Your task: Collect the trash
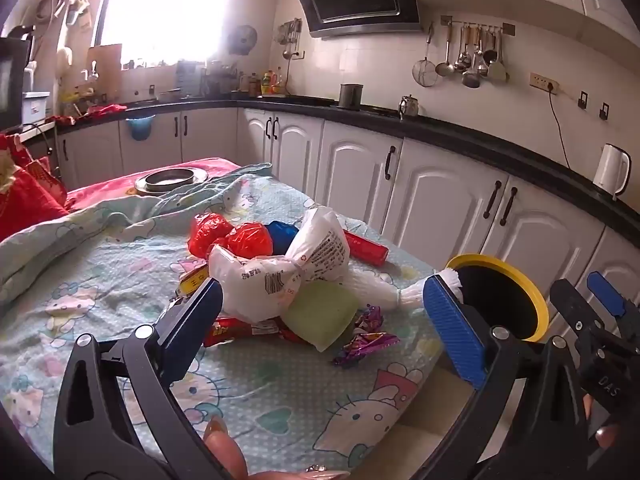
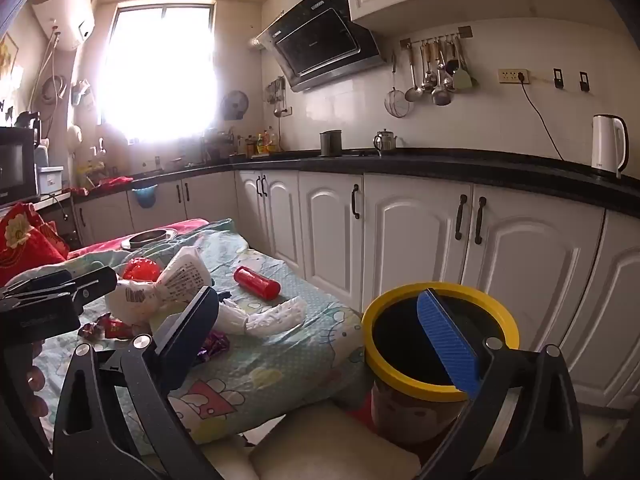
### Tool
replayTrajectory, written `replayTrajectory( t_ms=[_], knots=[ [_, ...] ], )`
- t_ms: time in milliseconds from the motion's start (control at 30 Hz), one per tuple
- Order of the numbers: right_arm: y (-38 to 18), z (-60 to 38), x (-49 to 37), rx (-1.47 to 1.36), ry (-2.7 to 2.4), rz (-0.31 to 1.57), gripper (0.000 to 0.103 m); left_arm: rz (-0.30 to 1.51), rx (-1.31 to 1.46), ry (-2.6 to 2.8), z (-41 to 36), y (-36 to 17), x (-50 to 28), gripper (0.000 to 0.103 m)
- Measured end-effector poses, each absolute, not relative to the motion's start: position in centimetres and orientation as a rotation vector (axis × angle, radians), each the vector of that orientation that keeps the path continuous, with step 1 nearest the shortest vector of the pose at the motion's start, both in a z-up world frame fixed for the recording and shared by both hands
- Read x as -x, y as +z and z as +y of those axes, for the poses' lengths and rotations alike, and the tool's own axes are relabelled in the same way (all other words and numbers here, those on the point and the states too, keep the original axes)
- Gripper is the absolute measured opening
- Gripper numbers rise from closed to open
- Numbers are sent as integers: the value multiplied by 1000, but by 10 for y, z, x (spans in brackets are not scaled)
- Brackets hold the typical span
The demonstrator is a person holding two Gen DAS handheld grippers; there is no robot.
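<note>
A pile of trash lies on the table's cartoon-print cloth [image 1: 280, 392]: a knotted white plastic bag [image 1: 288, 268], red plastic bags [image 1: 228, 236], a blue bag [image 1: 282, 234], a red tube [image 1: 366, 246], a green sponge [image 1: 320, 312], a purple wrapper [image 1: 364, 344] and a white foam net [image 1: 380, 292]. My left gripper [image 1: 323, 284] is open just short of the pile, holding nothing. A yellow-rimmed bin [image 2: 400, 376] stands off the table's right edge. My right gripper [image 2: 316, 294] is open and empty, its right finger in front of the bin's mouth.
A metal dish [image 1: 170, 180] sits on red cloth at the table's far end. White cabinets [image 2: 420, 240] with a black counter run along the right, with a white kettle [image 2: 610, 144] on top. A beige seat [image 2: 320, 440] lies below the bin. Red cushions [image 2: 24, 240] are at left.
</note>
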State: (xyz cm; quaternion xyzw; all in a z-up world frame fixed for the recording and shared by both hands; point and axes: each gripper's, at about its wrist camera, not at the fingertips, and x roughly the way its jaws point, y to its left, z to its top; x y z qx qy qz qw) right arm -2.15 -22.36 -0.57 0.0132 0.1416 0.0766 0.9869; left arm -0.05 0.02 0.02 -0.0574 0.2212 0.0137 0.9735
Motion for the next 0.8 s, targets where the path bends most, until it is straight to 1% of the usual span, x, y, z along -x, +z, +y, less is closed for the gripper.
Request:
replayTrajectory(
  t_ms=[800],
  knots=[
    [-10,-223,17,-33,151,306,97,448,114,28,-4,2,0,92]
  ],
)
